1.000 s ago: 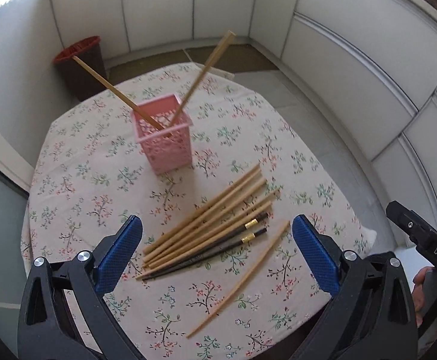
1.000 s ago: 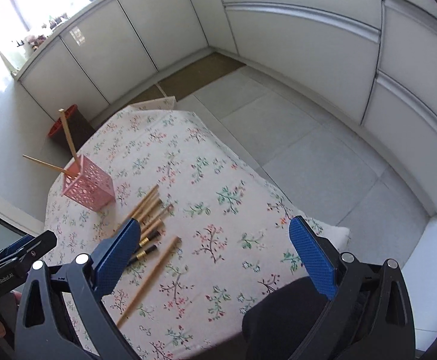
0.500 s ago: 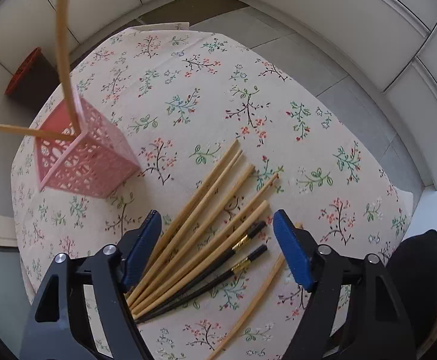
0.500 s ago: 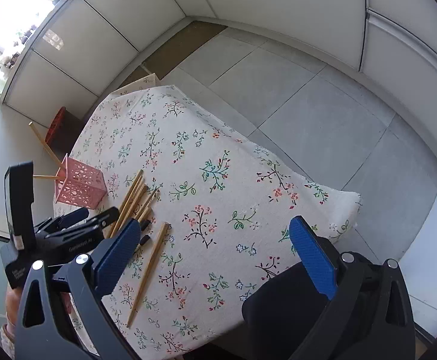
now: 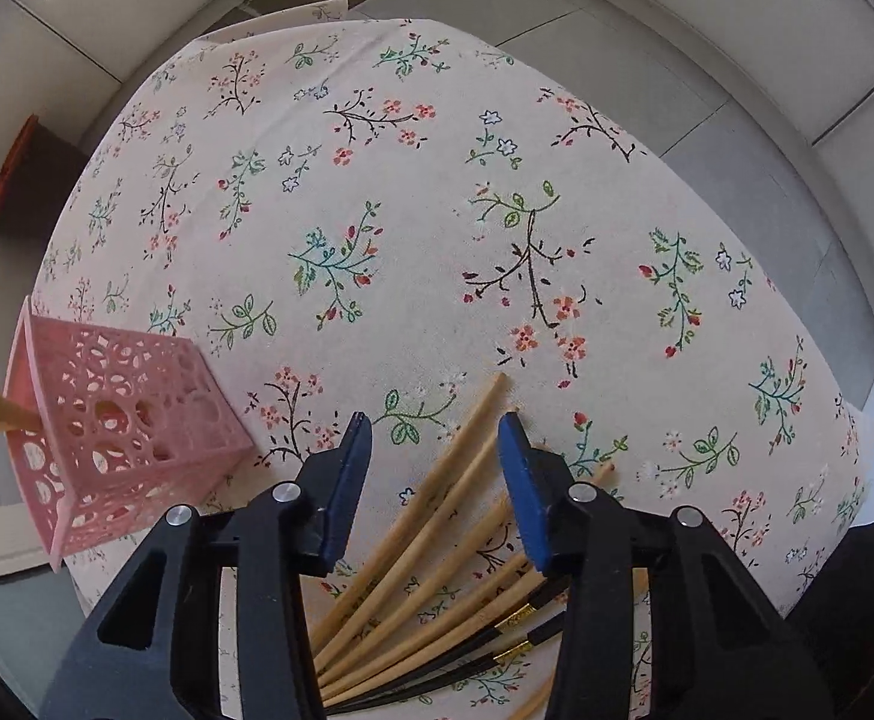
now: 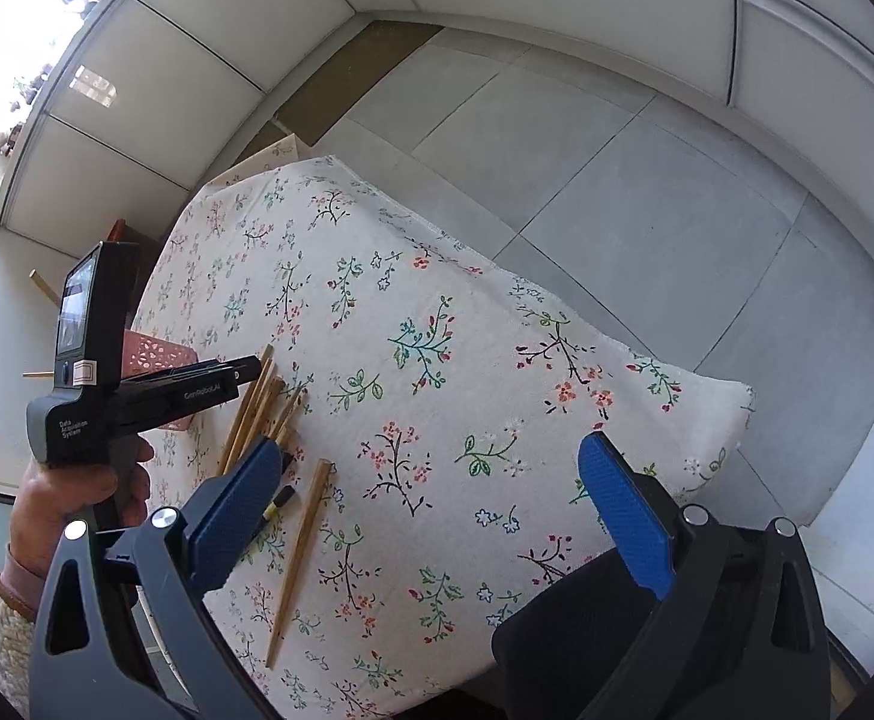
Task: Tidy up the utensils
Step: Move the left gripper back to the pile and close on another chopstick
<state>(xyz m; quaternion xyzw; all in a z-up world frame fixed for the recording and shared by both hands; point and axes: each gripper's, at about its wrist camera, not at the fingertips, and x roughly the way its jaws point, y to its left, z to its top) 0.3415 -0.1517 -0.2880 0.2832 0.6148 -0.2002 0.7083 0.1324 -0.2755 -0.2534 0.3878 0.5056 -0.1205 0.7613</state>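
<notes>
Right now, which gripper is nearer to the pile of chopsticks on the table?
Left. The left gripper hangs right over the chopstick pile, its closing jaws straddling the top sticks without pinching any. The right gripper stands wide open off to the side.

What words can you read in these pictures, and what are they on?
"GenRobot.AI": on the side of the left gripper.
"Data Acquisition System": on its handle, small but readable.
The white sticker under its screen: too small to read.
Nothing else carries writing.

left claw | body: "GenRobot.AI" | grip: "Data Acquisition System" (small white print)
</notes>
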